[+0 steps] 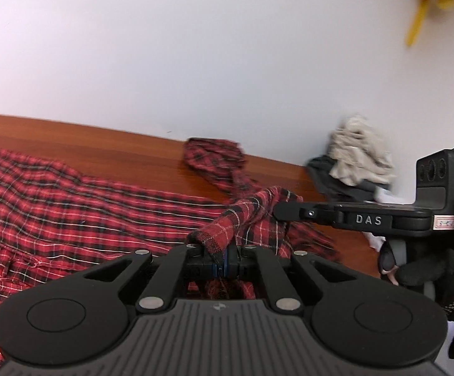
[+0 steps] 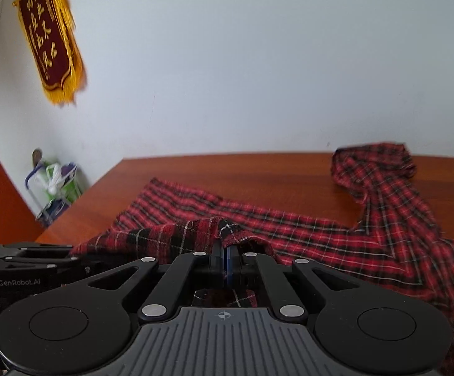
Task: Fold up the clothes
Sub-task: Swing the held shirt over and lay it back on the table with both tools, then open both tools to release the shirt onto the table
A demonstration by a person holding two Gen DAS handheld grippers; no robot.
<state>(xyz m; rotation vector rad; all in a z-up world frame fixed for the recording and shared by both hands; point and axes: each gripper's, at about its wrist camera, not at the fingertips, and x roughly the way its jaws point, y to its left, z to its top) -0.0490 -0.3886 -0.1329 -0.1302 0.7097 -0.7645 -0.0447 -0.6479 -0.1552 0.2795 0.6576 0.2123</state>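
A red and black plaid shirt (image 1: 70, 206) lies spread on the brown wooden table (image 1: 108, 136). One sleeve (image 1: 217, 163) trails off toward the wall. My left gripper (image 1: 224, 258) is shut on a raised fold of the shirt's edge. My right gripper (image 1: 278, 211) reaches in from the right in the left wrist view, its fingers closed on the same lifted edge. In the right wrist view the right gripper (image 2: 225, 261) is shut on a plaid fold, the shirt (image 2: 336, 235) spreads ahead, and the sleeve (image 2: 374, 169) lies at the far right.
A pile of beige and grey clothes (image 1: 358, 163) sits at the table's far right by the white wall. A red banner with gold fringe (image 2: 50, 37) hangs on the wall. A small rack with bags (image 2: 53, 188) stands on the floor past the table's left corner.
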